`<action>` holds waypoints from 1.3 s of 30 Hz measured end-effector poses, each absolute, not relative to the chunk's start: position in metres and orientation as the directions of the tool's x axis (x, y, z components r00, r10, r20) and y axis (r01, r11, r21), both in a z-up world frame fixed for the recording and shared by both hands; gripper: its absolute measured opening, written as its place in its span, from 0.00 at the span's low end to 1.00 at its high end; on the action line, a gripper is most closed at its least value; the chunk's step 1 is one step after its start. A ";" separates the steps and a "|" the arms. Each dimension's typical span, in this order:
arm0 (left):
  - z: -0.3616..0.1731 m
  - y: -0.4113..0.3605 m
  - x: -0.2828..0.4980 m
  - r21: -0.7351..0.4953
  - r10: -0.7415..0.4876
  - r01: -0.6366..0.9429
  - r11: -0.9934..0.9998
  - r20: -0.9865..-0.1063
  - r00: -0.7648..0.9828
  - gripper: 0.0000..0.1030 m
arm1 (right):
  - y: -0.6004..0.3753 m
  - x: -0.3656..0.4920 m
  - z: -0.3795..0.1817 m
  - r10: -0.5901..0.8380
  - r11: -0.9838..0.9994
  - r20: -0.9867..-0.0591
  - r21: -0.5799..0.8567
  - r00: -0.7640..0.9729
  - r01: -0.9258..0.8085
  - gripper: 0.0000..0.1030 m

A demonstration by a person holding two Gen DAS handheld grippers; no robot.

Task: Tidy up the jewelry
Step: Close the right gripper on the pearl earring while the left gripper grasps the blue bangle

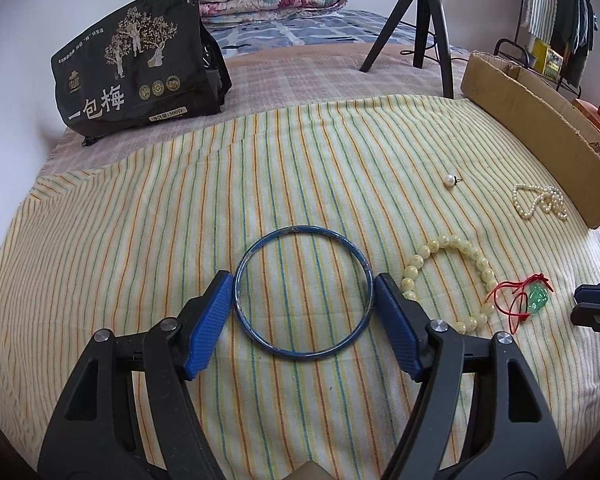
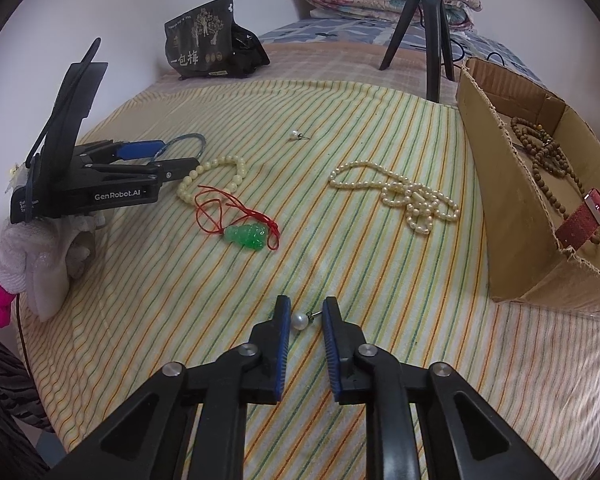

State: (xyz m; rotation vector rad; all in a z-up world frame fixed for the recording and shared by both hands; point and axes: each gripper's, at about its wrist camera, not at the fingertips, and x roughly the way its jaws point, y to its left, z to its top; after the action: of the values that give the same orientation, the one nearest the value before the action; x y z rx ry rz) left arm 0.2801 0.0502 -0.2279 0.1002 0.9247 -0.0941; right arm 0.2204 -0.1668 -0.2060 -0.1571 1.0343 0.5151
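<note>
My left gripper has its fingers spread wide, flanking the blue bangle lying flat on the striped cloth; whether they touch it I cannot tell. My right gripper has its fingers narrow around a pearl earring; contact is unclear. Second earring, bead bracelet, jade pendant and pearl necklace lie on the cloth beside the cardboard box.
</note>
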 end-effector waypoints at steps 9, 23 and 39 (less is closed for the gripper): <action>-0.225 0.054 0.280 0.030 -0.048 0.120 0.992 -0.802 0.596 0.71 | -0.160 0.216 -0.199 0.341 0.861 -0.838 0.096 0.426 -0.499 0.06; -0.226 0.056 0.280 0.023 -0.049 0.114 0.993 -0.802 0.595 0.71 | -0.181 0.225 -0.192 0.399 0.871 -0.809 0.187 0.432 -0.454 0.06; -0.222 0.057 0.279 0.017 -0.050 0.105 0.994 -0.796 0.603 0.71 | -0.167 0.214 -0.197 0.329 0.864 -0.846 0.091 0.419 -0.494 0.06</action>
State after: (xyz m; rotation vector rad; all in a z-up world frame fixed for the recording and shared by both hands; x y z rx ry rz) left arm 0.2785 0.0575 -0.2219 0.0643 0.9196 -0.0897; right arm 0.2143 -0.1666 -0.1972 -0.1822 1.0144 0.5197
